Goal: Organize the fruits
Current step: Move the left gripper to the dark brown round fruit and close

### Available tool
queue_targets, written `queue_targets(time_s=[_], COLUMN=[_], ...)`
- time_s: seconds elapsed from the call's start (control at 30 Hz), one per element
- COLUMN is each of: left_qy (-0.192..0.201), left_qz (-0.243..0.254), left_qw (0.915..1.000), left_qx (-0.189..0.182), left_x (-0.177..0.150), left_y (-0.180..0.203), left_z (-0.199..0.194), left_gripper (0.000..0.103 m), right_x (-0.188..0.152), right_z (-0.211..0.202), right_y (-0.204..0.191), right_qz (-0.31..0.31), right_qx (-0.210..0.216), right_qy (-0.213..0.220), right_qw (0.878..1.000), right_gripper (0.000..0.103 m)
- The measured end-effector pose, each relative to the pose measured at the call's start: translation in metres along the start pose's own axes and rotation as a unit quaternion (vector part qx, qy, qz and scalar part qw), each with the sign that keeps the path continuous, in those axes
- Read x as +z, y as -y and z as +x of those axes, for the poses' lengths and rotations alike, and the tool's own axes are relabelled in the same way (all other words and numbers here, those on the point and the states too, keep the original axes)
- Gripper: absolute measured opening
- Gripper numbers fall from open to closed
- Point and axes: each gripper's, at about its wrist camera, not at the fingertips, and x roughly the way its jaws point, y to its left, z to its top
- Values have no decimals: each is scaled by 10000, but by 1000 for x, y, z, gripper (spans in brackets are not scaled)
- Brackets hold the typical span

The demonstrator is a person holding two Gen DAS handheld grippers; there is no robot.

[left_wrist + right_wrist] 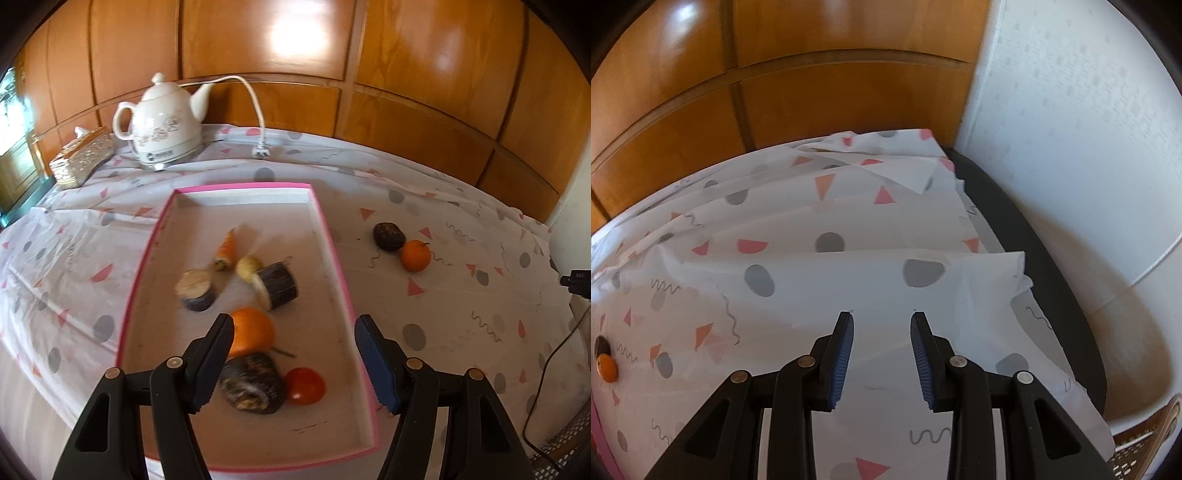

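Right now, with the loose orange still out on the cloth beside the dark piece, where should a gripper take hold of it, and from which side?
Grip the orange across its round middle, coming from above. The dark piece touches its far-left side, so set the fingers on the near-left and far-right flanks, which look clear over the tablecloth. Being round, it may roll if pinched off centre.

A patterned tablecloth [443,229] carries a pink-rimmed tray [236,190], white kettle [166,122], tissue box [83,157], orange [416,255] and dark fruit [388,236].
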Motion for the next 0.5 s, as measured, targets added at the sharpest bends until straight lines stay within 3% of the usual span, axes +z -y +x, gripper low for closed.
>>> queue_targets(time_s=[0.3,0.5], left_qy=[-226,-498], left_qz=[304,308], left_qw=[9986,9963], left_qx=[-361,-633], left_x=[28,51], left_y=[34,54], left_z=[31,60], left_gripper=[63,52], right_x=[2,3], right_z=[3,5], right_y=[30,40], right_qz=[682,909], right_qx=[-35,-108], right_qy=[-144,-182], right_qw=[9976,9956], right_gripper=[32,32])
